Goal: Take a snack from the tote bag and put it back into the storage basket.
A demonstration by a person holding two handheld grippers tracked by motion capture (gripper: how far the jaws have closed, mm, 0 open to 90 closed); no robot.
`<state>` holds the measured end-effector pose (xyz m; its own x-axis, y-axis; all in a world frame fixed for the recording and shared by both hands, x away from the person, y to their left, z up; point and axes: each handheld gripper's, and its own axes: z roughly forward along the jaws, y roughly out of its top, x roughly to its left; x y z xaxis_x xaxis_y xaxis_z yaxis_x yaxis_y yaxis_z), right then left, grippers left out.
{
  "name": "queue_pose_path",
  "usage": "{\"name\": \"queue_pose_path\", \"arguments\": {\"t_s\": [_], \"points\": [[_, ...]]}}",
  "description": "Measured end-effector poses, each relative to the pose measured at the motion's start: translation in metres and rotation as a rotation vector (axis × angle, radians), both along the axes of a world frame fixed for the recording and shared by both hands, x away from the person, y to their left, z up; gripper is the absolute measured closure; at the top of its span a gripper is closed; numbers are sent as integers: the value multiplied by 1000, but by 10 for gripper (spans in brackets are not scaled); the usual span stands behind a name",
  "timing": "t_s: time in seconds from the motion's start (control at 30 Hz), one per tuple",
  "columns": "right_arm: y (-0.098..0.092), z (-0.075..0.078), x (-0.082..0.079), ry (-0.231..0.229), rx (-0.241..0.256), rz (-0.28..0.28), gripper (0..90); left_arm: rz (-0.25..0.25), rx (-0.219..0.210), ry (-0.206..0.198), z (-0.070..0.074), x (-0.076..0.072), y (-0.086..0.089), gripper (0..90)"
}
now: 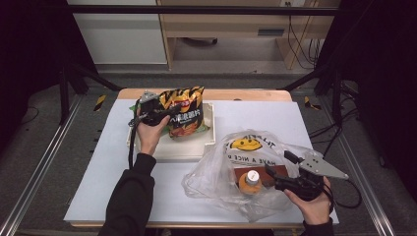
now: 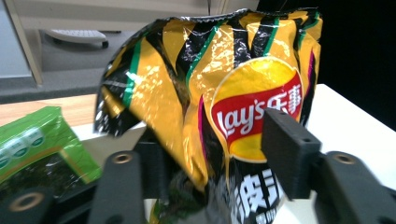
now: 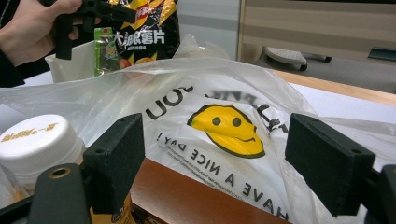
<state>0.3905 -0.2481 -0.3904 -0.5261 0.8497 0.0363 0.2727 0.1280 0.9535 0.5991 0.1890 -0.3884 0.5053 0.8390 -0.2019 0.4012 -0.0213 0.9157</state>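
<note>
Closest to the lens: right gripper (image 1: 283,175), jaws spread wide at the mouth of the clear smiley bag (image 1: 246,147), clasping nothing. Inside that bag, a white-capped bottle (image 1: 251,179) against a brown box (image 1: 260,173). Beyond the bag, left gripper (image 1: 164,114) clamped on the yellow-black chip bag (image 1: 187,112) — held upright, long axis vertical, top seam skyward, over the white tray (image 1: 209,129). Green packet (image 2: 35,144) just beside the chip bag.

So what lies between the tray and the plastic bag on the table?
Nothing: in the high view the white tabletop is bare between the tray and the plastic bag, which sit close together.
</note>
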Motion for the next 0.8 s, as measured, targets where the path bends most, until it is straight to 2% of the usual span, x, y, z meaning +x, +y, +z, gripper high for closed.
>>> {"name": "queue_pose_path", "arguments": {"t_s": [0.07,0.17,0.2,0.3,0.37,0.43,0.53,0.63,0.7,0.8], "points": [[-1,1,-1,1,4,-4,202,1,-25,-13,2,-8,5,393],[-2,1,-1,-1,4,-8,202,19,-21,-16,3,-21,13,382],[-2,1,-1,-1,4,-10,203,17,-21,-14,2,-25,15,408],[-2,1,0,2,5,-12,203,-4,1,13,-1,-29,14,559],[-2,1,0,4,3,-11,205,19,35,14,-3,-28,10,620],[-2,0,0,4,2,-11,205,35,27,20,-5,-24,8,693],[-3,0,0,3,2,-11,207,64,47,21,-8,-16,6,747],[-3,0,0,2,1,-8,209,78,45,15,-10,-8,3,751],[-3,0,0,4,3,-7,208,86,58,8,-11,-3,1,718],[-3,0,0,5,4,-8,208,80,57,6,-13,2,-2,641]]}}
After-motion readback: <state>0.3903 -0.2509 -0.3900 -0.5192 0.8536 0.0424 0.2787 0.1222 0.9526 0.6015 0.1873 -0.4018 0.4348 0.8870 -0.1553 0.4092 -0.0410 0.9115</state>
